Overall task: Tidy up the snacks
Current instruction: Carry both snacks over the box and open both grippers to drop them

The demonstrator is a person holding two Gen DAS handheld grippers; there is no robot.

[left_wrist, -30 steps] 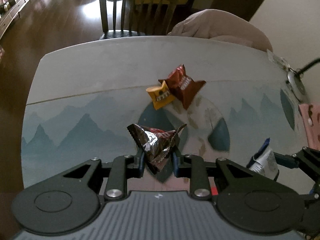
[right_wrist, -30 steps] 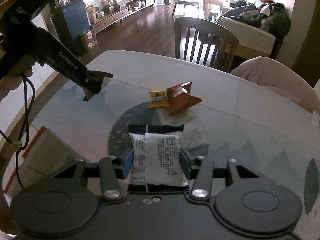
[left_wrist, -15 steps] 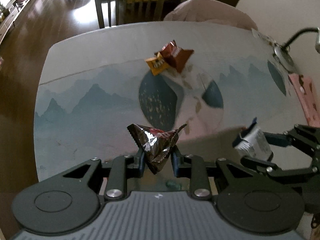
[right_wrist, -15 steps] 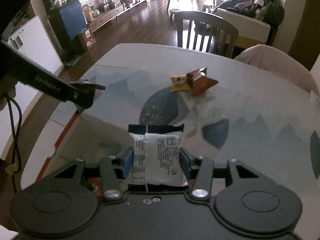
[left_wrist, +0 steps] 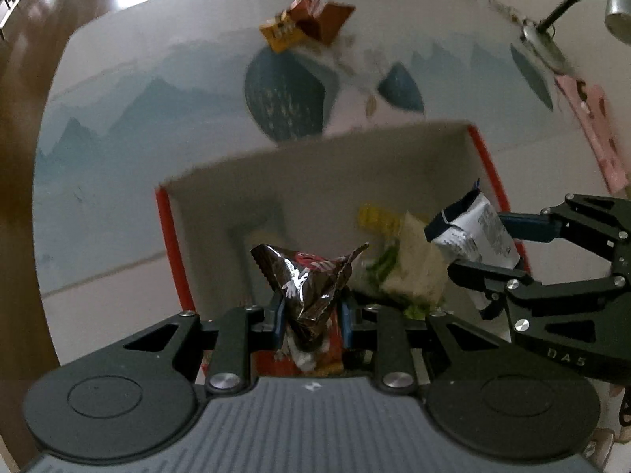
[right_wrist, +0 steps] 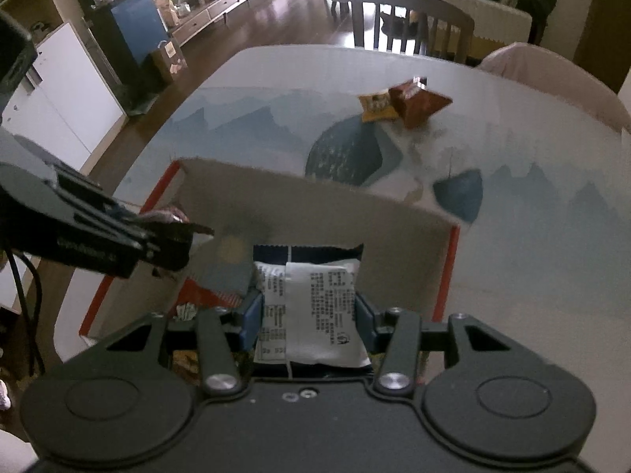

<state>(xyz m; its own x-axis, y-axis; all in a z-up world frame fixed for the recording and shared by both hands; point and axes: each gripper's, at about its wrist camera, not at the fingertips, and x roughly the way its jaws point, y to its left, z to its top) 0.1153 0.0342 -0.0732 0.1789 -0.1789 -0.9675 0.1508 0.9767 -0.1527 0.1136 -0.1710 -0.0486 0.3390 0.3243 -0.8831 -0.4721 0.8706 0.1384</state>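
Holding a dark foil snack packet (left_wrist: 305, 282) between its blue pads, the left gripper (left_wrist: 311, 315) hangs over the left part of the cardboard box (left_wrist: 315, 165); the packet is pinched at its lower half, and its crinkled top sticks out above the fingers. The box has red outer sides and stands on the near part of the table (left_wrist: 118, 118), which carries a blue mountain print. Inside the box, to the right of the foil packet, lie a pale packet with green marks (left_wrist: 414, 272) and something yellow (left_wrist: 374, 216), which is too blurred to name. Further right, the right gripper (right_wrist: 307, 315) is clenched on a white snack packet (right_wrist: 315, 307) with a dark blue end and small black text; the packet sits flat between both pads and is over the right part of the box, near its right wall. In the left wrist view this gripper enters from the right, with the packet pointing to the box. On the far side of the table, well apart from both grippers, a yellow packet (left_wrist: 282, 33) and a brown-red packet (left_wrist: 321, 19) lie touching each other. A small lamp (left_wrist: 568, 4) stands at the far right edge.
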